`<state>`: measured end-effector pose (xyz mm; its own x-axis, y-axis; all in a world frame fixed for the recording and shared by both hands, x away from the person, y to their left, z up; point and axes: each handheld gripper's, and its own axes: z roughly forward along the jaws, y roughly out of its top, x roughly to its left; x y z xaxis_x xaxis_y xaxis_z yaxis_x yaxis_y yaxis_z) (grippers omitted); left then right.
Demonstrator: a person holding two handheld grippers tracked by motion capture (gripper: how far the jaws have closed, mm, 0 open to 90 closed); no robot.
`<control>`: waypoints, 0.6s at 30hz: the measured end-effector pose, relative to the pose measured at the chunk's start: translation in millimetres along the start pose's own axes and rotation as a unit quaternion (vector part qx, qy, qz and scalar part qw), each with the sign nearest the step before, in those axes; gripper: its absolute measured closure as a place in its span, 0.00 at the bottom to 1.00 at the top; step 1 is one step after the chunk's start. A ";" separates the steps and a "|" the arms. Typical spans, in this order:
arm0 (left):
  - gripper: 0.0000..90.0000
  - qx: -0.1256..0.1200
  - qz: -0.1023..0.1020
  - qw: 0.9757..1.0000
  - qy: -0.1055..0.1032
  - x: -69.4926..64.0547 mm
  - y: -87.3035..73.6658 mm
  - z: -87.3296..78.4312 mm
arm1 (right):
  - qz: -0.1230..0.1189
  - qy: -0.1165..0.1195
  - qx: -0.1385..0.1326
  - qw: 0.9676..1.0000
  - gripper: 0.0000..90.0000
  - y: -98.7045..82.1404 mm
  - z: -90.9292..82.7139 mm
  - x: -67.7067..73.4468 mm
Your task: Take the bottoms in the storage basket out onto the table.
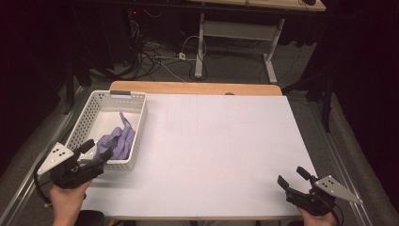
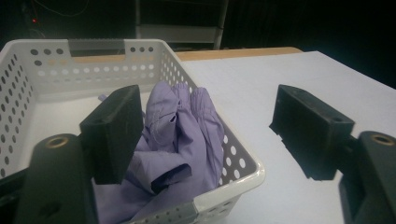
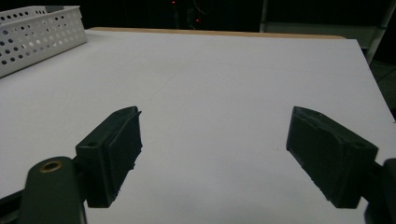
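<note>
Covering the table (image 1: 226, 150), white sheet, basket (image 1: 136, 101) holding purple cloth (image 1: 117, 139), both grippers open, dark room.

A lilac-purple cloth (image 1: 117, 140) lies in a white basket (image 1: 136, 123) patterned with rows of round holes. The tabletop (image 1: 216, 150) is plain white with a light wooden edge at twelve o'clock. Both grippers' fingers (image 2: 112, 133) are matte black.

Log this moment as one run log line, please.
left gripper: open, over near corner of basket | purple cloth: in basket, not gripped | right gripper: open, empty, over table
</note>
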<state>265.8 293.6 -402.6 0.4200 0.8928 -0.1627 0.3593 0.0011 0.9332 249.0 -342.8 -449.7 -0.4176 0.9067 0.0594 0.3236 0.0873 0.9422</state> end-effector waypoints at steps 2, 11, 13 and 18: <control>0.26 -0.001 -0.003 1.000 -0.002 0.3 1.6 1.5 | 0.000 0.000 -0.001 1.000 0.21 -0.1 -0.2 0.1; 0.26 0.003 -0.009 1.000 -0.009 1.9 7.1 5.8 | -0.003 0.000 -0.002 1.000 0.21 -0.1 -0.6 0.6; 0.26 0.004 -0.011 1.000 -0.011 2.2 8.4 6.9 | -0.002 0.001 -0.001 1.000 0.21 -0.1 -0.6 0.6; 0.26 0.006 -0.021 1.000 -0.012 3.7 12.2 9.3 | -0.003 0.000 -0.001 1.000 0.21 -0.1 -0.5 0.6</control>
<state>279.5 292.8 -394.9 0.4245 0.8807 -0.2101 0.3868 0.0333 0.9216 248.3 -342.5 -449.6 -0.4202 0.9058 0.0537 0.3187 0.0919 0.9434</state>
